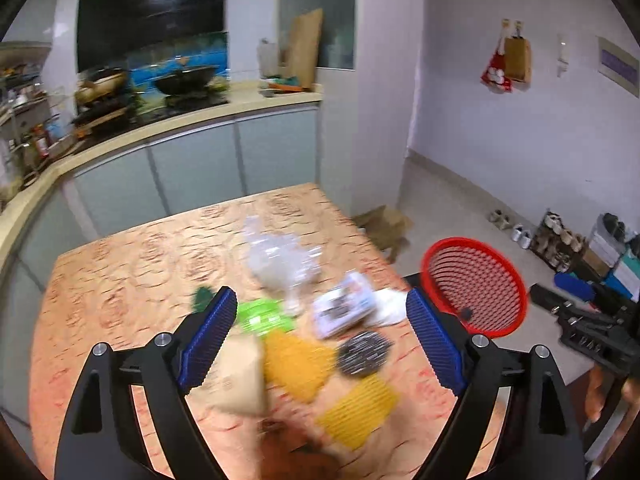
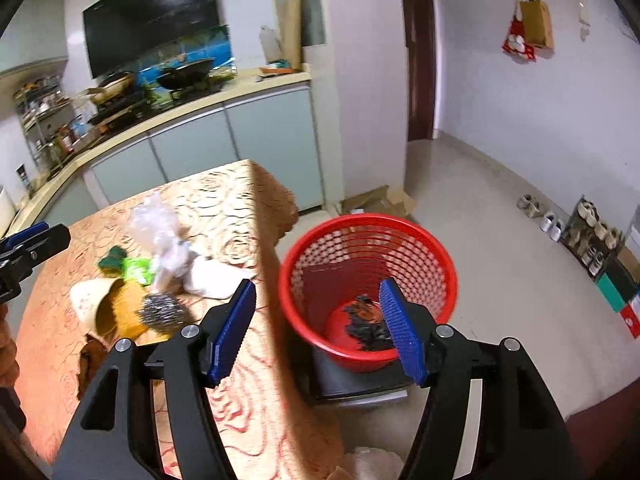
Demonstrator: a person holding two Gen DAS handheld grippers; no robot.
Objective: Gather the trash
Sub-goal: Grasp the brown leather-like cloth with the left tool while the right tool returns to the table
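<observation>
A kitchen counter (image 2: 192, 108) with pale cabinet doors (image 2: 192, 148) runs beneath a black range hood (image 2: 152, 16). White walls (image 2: 520, 112) meet a beige tiled floor (image 2: 500, 280), with shoes (image 2: 552, 220) lined along it.

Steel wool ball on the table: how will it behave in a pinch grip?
The steel wool ball looks springy, so the pads would probably sink in. It is likely light. Its rounded shape may let it roll if nudged toward the yellow sponge.

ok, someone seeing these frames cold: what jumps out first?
The red basket beside the table's edge, with dark scraps in its bottom, grabs the eye first. Next is the heap of trash on the orange patterned table: a clear plastic bag, yellow sponges and a steel scourer. Both grippers hang over it with blue jaws open and nothing between them.
</observation>
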